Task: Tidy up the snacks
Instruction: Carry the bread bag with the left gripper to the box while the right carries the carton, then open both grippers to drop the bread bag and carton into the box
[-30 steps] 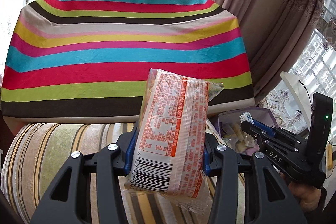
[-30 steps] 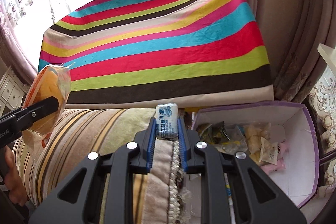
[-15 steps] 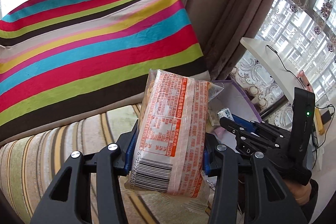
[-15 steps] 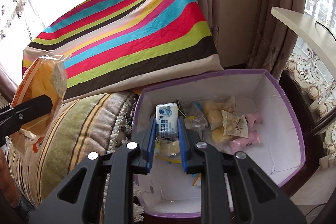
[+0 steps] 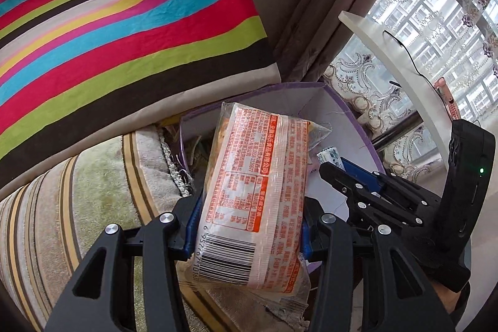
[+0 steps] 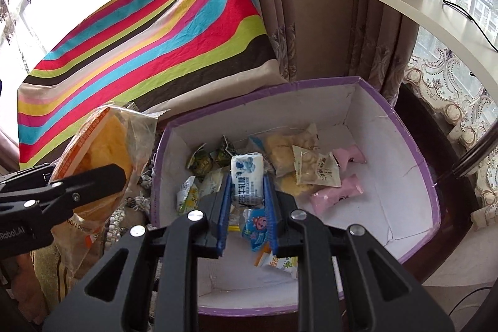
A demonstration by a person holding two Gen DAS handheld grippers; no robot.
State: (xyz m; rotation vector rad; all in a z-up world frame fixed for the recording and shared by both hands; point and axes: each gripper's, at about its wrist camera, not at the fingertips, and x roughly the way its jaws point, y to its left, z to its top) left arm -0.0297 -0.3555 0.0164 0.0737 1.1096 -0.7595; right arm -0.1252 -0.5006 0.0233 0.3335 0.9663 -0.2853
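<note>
Both clamped snacks (image 6: 247, 179) now over box (image 6: 414, 151)

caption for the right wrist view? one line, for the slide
Right gripper holds a small white-and-blue snack pack above the purple-rimmed box of snacks; left gripper grips a bread packet beside it.

Bright room by a window

Striped cloth (image 6: 149, 52) fills the upper left; brown curtains (image 6: 311, 5) hang at centre; a white shelf (image 6: 435, 17) and lace curtain (image 6: 445, 80) stand at right, daylight behind.

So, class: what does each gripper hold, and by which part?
The left gripper clamps the orange-printed snack bag across its lower sides. The right gripper pinches the small white-and-blue packet by its long side edges.
</note>
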